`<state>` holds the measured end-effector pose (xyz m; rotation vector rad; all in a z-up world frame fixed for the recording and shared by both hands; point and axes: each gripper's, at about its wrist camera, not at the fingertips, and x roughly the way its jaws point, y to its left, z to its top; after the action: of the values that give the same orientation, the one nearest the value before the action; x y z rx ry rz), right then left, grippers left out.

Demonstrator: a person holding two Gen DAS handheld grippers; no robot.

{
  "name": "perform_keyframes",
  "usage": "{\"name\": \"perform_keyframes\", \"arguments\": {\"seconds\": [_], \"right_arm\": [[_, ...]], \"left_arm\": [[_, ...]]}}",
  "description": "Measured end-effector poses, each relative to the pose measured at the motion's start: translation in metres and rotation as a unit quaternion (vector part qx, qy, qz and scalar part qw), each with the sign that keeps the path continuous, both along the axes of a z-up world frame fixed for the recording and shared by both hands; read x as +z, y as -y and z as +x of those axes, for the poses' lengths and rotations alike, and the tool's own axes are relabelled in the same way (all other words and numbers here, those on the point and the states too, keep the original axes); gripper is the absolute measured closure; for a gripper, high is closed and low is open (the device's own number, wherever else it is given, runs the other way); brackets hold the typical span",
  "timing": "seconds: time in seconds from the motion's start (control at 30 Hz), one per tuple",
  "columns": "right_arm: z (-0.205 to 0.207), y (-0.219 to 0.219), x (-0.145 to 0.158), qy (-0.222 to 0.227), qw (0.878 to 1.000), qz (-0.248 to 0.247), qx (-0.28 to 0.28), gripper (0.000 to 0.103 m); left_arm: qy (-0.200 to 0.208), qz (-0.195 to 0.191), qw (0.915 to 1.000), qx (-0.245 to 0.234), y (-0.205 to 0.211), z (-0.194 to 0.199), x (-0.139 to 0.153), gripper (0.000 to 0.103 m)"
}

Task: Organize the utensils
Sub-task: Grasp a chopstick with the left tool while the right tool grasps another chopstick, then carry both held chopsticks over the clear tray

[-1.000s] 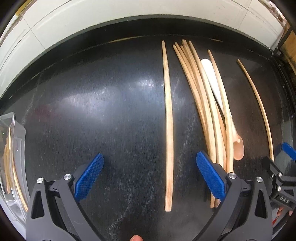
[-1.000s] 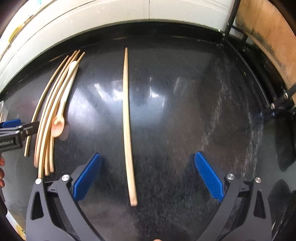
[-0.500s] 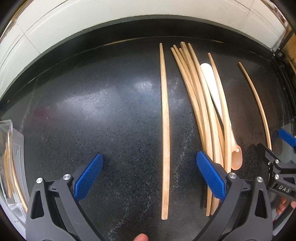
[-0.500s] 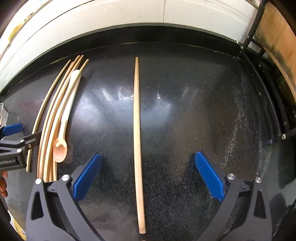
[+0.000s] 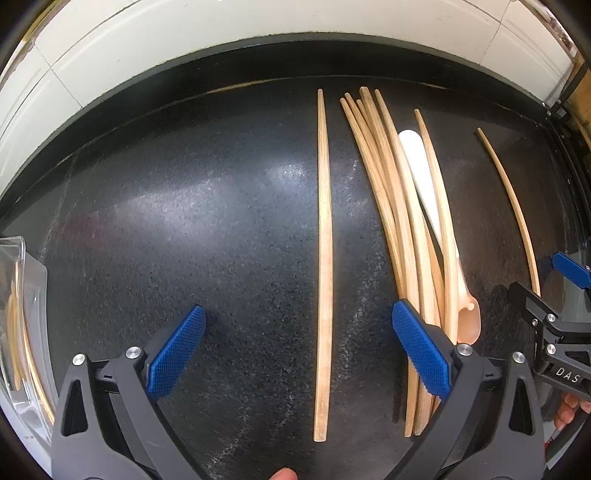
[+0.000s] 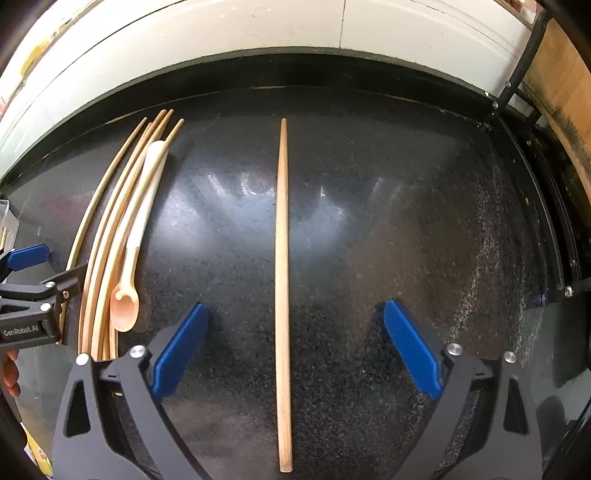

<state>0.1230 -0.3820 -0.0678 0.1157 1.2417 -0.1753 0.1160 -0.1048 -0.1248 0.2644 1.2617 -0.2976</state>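
Note:
On the black speckled counter (image 5: 184, 221) lies a single wooden chopstick (image 5: 323, 258), between the fingers of my open left gripper (image 5: 297, 321), untouched. Right of it is a bundle of several chopsticks (image 5: 399, 221) with a white-handled spoon (image 5: 469, 321) among them. A second lone chopstick (image 6: 282, 258) lies lengthwise between the jaws of my right gripper (image 6: 295, 315). Those jaws are closing, and their blue pads stand clear of the stick on both sides. The bundle (image 6: 107, 240) and spoon (image 6: 127, 295) show at the left of the right wrist view.
A clear plastic container (image 5: 22, 332) with chopsticks in it stands at the counter's left edge. A white tiled wall (image 5: 258, 22) runs along the back. A black metal frame (image 6: 517, 85) and wooden board (image 6: 565, 96) border the counter's right side. The left gripper (image 6: 55, 266) shows at the left edge.
In the right wrist view the lone chopstick has shifted from left of centre to the middle between the jaws, and the right pad has come in slightly. The left gripper has stayed put.

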Motion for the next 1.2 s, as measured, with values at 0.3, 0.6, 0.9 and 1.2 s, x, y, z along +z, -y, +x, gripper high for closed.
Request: {"name": "perform_keyframes", "arguments": {"seconds": [0.3, 0.6, 0.9, 1.2], "right_arm": [[0.007, 0.007, 0.010, 0.029, 0.999, 0.006, -0.017, 0.096], [-0.015, 0.002, 0.027, 0.031, 0.998, 0.037, -0.028, 0.096], [-0.031, -0.045, 0.058, 0.063, 0.997, 0.054, -0.011, 0.096], [-0.032, -0.135, 0.093, 0.089, 0.992, 0.084, 0.022, 0.096]], "left_arm": [[0.034, -0.074, 0.9967, 0.004, -0.005, -0.011, 0.012, 0.098], [0.056, -0.088, 0.9944, -0.019, -0.008, -0.033, 0.035, 0.098], [0.032, -0.104, 0.9940, 0.017, -0.065, -0.053, 0.056, 0.098], [0.043, -0.156, 0.9848, 0.063, -0.174, -0.062, 0.094, 0.097]]}}
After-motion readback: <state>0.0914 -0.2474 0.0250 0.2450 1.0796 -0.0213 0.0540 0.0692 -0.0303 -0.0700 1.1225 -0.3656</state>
